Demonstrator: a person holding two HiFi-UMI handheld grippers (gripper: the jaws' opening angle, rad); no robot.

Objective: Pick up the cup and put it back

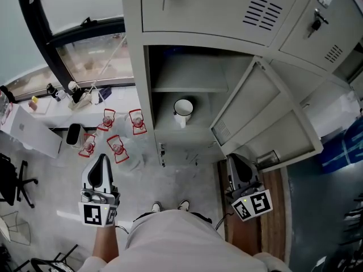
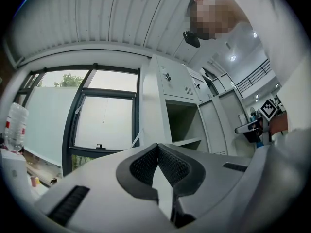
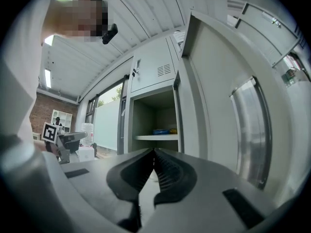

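Observation:
A white cup (image 1: 183, 109) stands upright on the lower shelf of the open grey locker (image 1: 187, 89). My left gripper (image 1: 101, 156) hangs left of the locker, well short of the cup. In the left gripper view the left gripper (image 2: 157, 145) is shut with nothing between its pads, and it points toward the window and the locker's edge. My right gripper (image 1: 233, 158) sits below the open locker door (image 1: 266, 123). Seen from its own camera, the right gripper (image 3: 154, 150) is also shut and empty, facing the locker opening. The cup is hidden in both gripper views.
Several small red-framed items (image 1: 113, 134) stand on the floor left of the locker. A white box (image 1: 28, 130) and a window sill with clutter (image 1: 79, 95) lie at the far left. The open door juts out to the right. A blue and yellow thing (image 3: 163, 130) lies on a shelf.

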